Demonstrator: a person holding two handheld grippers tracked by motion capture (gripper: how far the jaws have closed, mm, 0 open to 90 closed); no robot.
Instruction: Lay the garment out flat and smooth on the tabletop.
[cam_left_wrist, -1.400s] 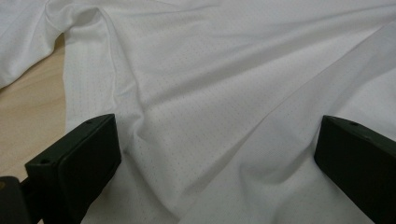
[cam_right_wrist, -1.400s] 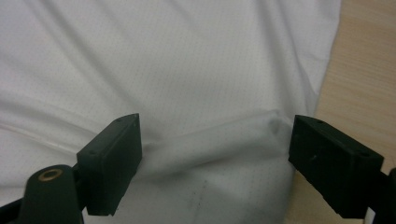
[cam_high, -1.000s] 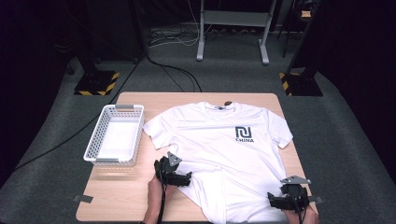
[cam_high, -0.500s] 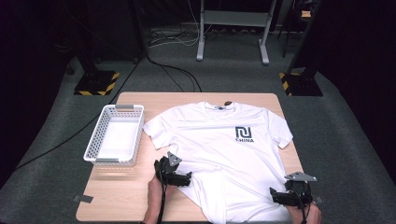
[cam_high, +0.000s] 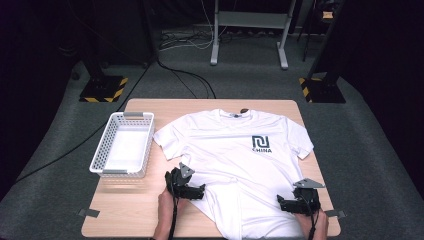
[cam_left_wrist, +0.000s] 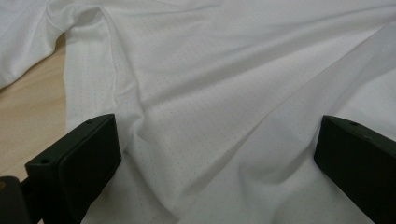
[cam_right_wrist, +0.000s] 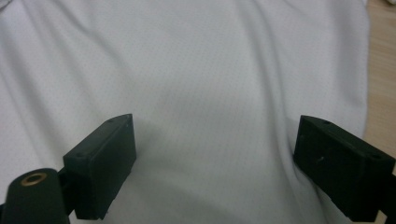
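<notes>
Right gripper (cam_high: 280, 202) shifted slightly rightward along hem of T-shirt (cam_high: 240, 160) since earlier frame, left gripper (cam_high: 200, 190) unmoved; T-shirt flat on table (cam_high: 130, 220) beside basket (cam_high: 102, 150); left gripper view: jaws wide, cloth between, ungripped; right gripper view: jaws wide, opening further, cloth ungripped.

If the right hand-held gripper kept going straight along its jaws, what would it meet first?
Most likely the white T-shirt: the right hand-held gripper has its jaws wide open, with the fabric spread directly ahead and between them. How close it already is to the cloth is hard to judge.
</notes>
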